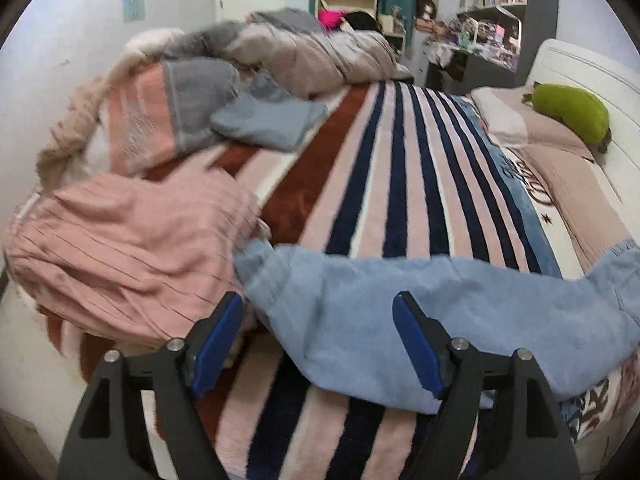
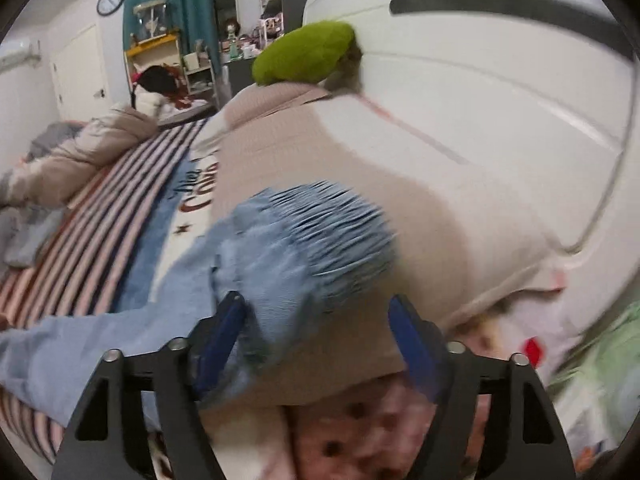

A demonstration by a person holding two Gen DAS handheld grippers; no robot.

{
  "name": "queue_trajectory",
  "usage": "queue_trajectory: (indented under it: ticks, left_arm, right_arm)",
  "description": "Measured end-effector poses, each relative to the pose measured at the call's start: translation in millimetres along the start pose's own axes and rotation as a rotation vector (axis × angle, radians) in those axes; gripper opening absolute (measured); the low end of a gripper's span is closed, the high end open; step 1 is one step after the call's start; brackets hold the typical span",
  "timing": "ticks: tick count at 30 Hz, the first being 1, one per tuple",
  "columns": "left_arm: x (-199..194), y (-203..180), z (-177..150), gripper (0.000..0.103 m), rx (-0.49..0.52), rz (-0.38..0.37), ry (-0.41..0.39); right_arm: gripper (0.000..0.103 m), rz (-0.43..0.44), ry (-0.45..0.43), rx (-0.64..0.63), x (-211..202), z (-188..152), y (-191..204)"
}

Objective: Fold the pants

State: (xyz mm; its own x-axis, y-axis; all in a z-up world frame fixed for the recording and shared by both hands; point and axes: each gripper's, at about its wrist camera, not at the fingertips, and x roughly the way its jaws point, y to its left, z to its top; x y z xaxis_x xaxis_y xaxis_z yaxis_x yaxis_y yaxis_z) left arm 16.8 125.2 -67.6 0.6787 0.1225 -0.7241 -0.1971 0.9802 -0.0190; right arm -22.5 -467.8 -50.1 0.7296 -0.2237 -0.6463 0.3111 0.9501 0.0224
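Observation:
Light blue pants (image 1: 400, 312) lie across the striped blanket (image 1: 400, 184) on the bed. My left gripper (image 1: 320, 320) is open, its blue pads on either side of the leg end of the pants, just above the cloth. In the right wrist view the gathered elastic waistband (image 2: 320, 232) of the pants rests against a beige pillow (image 2: 360, 152). My right gripper (image 2: 316, 320) is open over the waist end, with its left pad (image 2: 224, 332) against the cloth.
A pink striped garment (image 1: 128, 256) is heaped left of the pants. Folded clothes and a quilt (image 1: 224, 92) lie at the far side. A green plush (image 1: 572, 112) sits on the pillow by the white headboard (image 2: 480, 100). Shelves stand beyond the bed.

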Motion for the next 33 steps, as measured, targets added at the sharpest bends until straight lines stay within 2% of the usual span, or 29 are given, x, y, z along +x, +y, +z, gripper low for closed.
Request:
queue_trajectory:
  ticks: [3, 4, 6, 7, 8, 10, 12, 13, 14, 15, 16, 17, 18, 19, 22, 26, 29, 33]
  left_arm:
    - [-5, -5, 9, 0.078, 0.009, -0.015, -0.03]
    - [-3, -8, 11, 0.078, 0.002, -0.04, -0.03]
    - [1, -13, 14, 0.078, -0.021, -0.097, -0.023]
    - [3, -18, 14, 0.078, -0.03, -0.129, -0.025]
    - [4, -22, 14, 0.078, -0.034, -0.143, -0.029]
    - [6, -32, 15, 0.078, -0.035, -0.16, -0.038]
    - [8, -41, 19, 0.078, -0.048, -0.184, -0.045]
    - [8, -44, 21, 0.078, -0.052, -0.193, -0.048]
    - [9, -46, 23, 0.078, -0.054, -0.202, -0.051]
    - [10, -50, 26, 0.078, -0.048, -0.207, -0.053]
    - [11, -54, 27, 0.078, -0.042, -0.206, -0.055]
    - [13, -57, 29, 0.078, -0.034, -0.203, -0.055]
    - [15, -58, 30, 0.078, -0.031, -0.202, -0.053]
    - [19, -59, 31, 0.078, -0.031, -0.205, -0.048]
    - [27, -60, 34, 0.078, -0.042, -0.227, -0.035]
    - [31, -60, 35, 0.078, -0.039, -0.229, -0.034]
    - [29, -57, 36, 0.078, -0.04, -0.219, -0.045]
    - [30, -44, 32, 0.078, -0.055, -0.177, -0.041]
  right_arm:
    - [0.078, 0.044, -0.054, -0.031, -14, 14, -10]
    - [0.082, 0.044, -0.058, -0.045, -14, 22, -13]
    - [0.083, 0.038, -0.051, -0.066, -5, 35, -14]
    - [0.083, 0.065, -0.051, -0.071, 5, 43, -16]
    - [0.083, 0.087, -0.046, -0.068, 11, 46, -16]
    - [0.083, 0.186, -0.013, -0.058, 36, 55, -17]
    - [0.083, 0.198, 0.042, -0.07, 59, 62, -16]
    - [0.078, 0.198, 0.052, -0.079, 65, 63, -14]
    - [0.059, 0.217, 0.061, -0.092, 68, 65, -12]
    - [0.051, 0.224, 0.073, -0.104, 69, 65, -10]
    - [0.036, 0.207, 0.075, -0.137, 67, 65, -5]
    - [0.036, 0.208, 0.072, -0.161, 64, 65, -2]
    - [0.029, 0.219, 0.063, -0.189, 58, 65, 3]
    - [0.01, 0.229, 0.038, -0.198, 48, 66, 6]
    - [0.006, 0.282, -0.006, -0.178, 25, 74, 10]
    - [0.004, 0.29, -0.046, -0.217, 12, 88, 32]
    - [0.004, 0.247, -0.029, -0.262, 25, 103, 52]
    - [0.005, 0.146, 0.032, -0.289, 66, 112, 63]
